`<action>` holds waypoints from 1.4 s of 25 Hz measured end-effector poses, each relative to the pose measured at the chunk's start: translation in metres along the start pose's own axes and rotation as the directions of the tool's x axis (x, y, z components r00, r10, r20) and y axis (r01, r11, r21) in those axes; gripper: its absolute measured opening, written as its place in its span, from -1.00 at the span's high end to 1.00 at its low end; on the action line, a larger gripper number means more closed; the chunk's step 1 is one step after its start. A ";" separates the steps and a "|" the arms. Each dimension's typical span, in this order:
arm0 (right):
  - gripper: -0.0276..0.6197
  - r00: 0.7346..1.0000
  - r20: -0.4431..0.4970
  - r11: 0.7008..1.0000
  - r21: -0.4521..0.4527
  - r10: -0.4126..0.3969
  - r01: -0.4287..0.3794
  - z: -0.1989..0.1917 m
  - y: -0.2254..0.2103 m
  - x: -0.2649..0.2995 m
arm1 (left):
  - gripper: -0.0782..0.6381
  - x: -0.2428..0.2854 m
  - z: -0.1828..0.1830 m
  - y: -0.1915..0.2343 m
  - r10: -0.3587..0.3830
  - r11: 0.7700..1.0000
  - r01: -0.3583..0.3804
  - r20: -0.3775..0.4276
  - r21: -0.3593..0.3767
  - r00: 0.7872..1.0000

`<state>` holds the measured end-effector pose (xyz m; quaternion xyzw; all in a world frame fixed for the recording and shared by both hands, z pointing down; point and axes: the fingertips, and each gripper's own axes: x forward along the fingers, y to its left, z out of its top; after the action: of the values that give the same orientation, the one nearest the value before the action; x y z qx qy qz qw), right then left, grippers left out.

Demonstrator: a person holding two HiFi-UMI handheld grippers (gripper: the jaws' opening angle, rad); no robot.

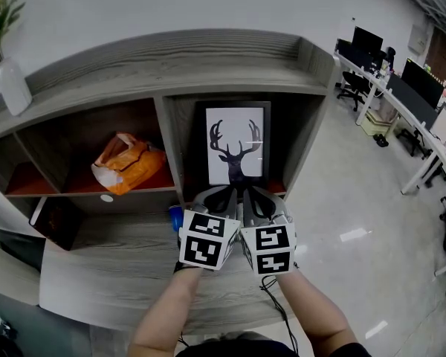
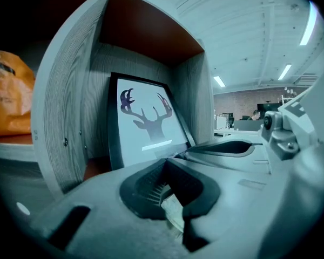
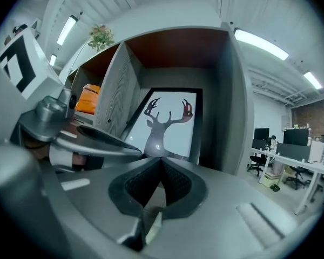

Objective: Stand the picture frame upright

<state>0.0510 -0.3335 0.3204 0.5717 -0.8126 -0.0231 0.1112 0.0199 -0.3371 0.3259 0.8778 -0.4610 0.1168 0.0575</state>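
Observation:
The picture frame (image 1: 236, 143), black-edged with a deer silhouette on white, stands upright and leans back against the rear wall of the shelf's right compartment. It also shows ahead of the jaws in the left gripper view, frame (image 2: 146, 125), and in the right gripper view, frame (image 3: 170, 123). My left gripper (image 1: 227, 193) and right gripper (image 1: 251, 193) sit side by side just in front of the frame's lower edge. The jaws of the left gripper (image 2: 166, 159) are shut with nothing between them. The right gripper (image 3: 162, 159) is shut the same way and holds nothing.
An orange bag (image 1: 126, 162) lies in the left compartment. A white vase with a plant (image 1: 13, 86) stands on the shelf top (image 1: 208, 58). A small blue object (image 1: 176, 216) and a dark flat box (image 1: 56, 222) rest on the lower ledge. Office desks and chairs (image 1: 401, 95) fill the right.

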 end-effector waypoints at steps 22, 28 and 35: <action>0.91 0.988 -0.125 0.994 0.076 0.094 -0.084 -0.001 -0.001 0.018 | 0.70 0.005 0.000 0.002 -0.038 0.998 0.031 -0.123 -0.061 0.992; 0.91 0.983 -0.143 0.988 0.119 0.118 -0.101 -0.001 0.000 0.022 | 0.65 0.006 0.000 0.002 -0.054 0.994 0.039 -0.150 -0.101 0.987; 0.91 0.980 -0.146 0.980 0.165 0.133 -0.109 0.000 0.001 0.025 | 0.61 0.006 0.005 0.007 -0.052 0.988 0.030 -0.148 -0.152 0.988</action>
<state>0.0425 -0.3567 0.3243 0.5281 -0.8340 0.0923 0.1308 0.0184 -0.3472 0.3226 0.8689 -0.4445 0.1473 0.1603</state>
